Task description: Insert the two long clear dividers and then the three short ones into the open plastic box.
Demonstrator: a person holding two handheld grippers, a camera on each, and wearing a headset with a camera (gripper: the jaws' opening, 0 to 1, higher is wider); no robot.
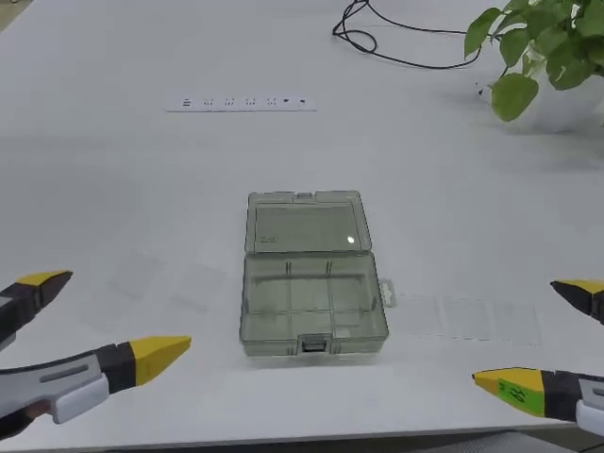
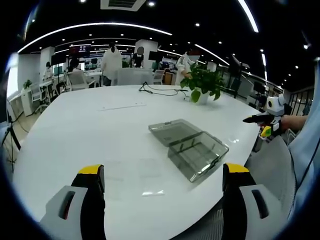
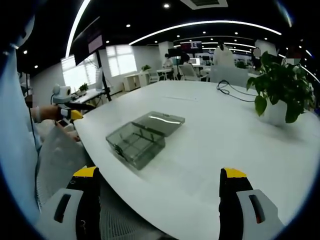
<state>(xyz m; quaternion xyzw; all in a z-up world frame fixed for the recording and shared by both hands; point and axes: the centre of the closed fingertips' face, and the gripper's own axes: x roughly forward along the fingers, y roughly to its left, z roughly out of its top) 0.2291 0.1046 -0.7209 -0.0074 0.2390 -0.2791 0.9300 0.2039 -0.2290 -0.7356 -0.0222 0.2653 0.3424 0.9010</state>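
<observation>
The open plastic box (image 1: 313, 311) sits in the middle of the white bench (image 1: 113, 179), its lid (image 1: 306, 225) laid flat behind it so the tray can be entered straight from above. The latch side faces the person, which puts the box square to both hands.

The clear dividers (image 1: 467, 319) lie flat on the bench just right of the box. More clear pieces (image 1: 165, 288) lie to its left, so each gripper has stock on its own side. They are so faint against the white top that I cannot tell long ones from short.

The left gripper (image 1: 104, 316) hangs low at the near left edge and the right gripper (image 1: 538, 335) at the near right, both well apart from box and dividers. Each has its yellow-tipped fingers (image 1: 160, 351) spread wide and carries nothing. It looks like a ready stance before the first pick, with no divider yet in the tray.

A power strip (image 1: 241, 102), a black cable (image 1: 377, 42) and a potted plant (image 1: 543, 47) stand far back, out of the working area.
</observation>
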